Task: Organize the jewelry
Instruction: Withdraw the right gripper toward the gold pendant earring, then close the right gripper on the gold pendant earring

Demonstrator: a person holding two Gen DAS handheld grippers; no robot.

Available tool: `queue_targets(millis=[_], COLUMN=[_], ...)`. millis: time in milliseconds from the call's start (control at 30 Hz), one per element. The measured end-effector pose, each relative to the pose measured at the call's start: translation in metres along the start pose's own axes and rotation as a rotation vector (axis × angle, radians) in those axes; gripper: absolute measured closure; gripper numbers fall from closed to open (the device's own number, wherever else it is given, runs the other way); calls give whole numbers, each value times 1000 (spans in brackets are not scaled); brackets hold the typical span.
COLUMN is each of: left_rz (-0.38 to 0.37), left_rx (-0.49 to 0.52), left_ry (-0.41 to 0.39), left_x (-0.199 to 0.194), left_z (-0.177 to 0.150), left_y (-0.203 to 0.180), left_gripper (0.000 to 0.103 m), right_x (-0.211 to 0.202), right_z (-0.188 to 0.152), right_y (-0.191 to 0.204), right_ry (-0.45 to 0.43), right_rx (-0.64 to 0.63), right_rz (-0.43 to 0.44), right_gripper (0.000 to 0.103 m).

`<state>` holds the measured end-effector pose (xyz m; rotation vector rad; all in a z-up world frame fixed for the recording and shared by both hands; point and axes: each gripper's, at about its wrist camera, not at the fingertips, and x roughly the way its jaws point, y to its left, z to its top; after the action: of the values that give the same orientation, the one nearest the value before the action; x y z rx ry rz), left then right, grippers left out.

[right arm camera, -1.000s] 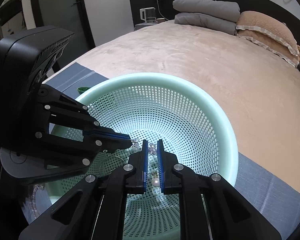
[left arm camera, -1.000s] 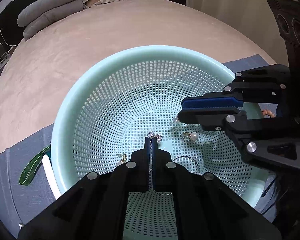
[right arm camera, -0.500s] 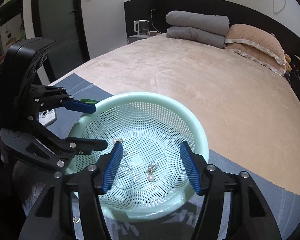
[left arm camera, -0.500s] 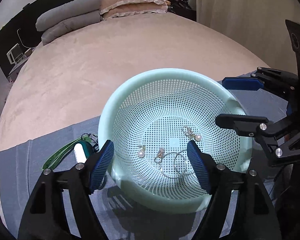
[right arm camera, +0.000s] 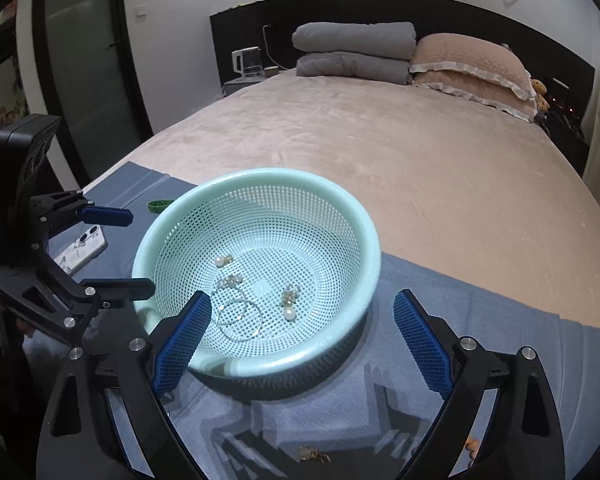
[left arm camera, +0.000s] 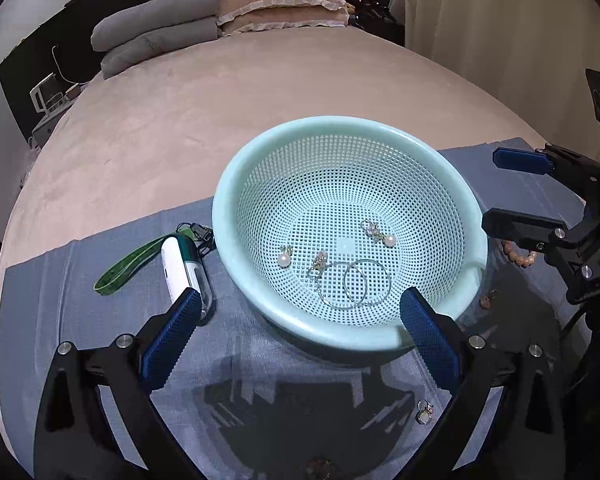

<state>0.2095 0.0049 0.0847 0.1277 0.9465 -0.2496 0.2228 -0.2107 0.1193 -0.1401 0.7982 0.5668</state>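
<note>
Your left tool (left arm camera: 300, 320) and right tool (right arm camera: 302, 334) both stand spread wide, holding nothing, above the grey-blue cloth (left arm camera: 240, 360). Just beyond their tips sits the pale-green perforated plastic basket (left arm camera: 260, 184), holding pearl earrings (left arm camera: 284, 259) and silver hoop rings (left arm camera: 366, 282). Farther back lies the beige bed (left arm camera: 220, 92).

Readable text: none in either view.
Basket (left arm camera: 236, 184): bare plastic, no lettering showing.
Green-and-white device (left arm camera: 184, 264): no legible label.
Flat white item (right arm camera: 80, 248): dark marks, too small to read.
</note>
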Motion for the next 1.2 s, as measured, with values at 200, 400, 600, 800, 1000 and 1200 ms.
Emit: queue_targets(millis=[200,400,600,800,1000,1200], left_rz=[-24,-44,-52,-72,-98,-62], left_rx=[-15,23,55,99,67,55], left_ry=[11,32,68,58,29,0], left_x=[-8,-2,11,18,23,31], left_z=[-22,-42,-65,-86,-97,-110], left_y=[-11,-30,-54,-75,-75,-77], left_gripper=[6,6,6,6,6,16], right_x=[-16,-16,-9,1,17,29], right_z=[-28,-56,-79,-95,-110,-126], right_y=[-5,-7,-10,-5,5,3], right_ry=[9,46,87,106,130,110], right_rx=[31,37,51,49,61,110], right_rz=[-9,-21,-28,-44,-32,-131], right_gripper=[15,15,15,15,15,21])
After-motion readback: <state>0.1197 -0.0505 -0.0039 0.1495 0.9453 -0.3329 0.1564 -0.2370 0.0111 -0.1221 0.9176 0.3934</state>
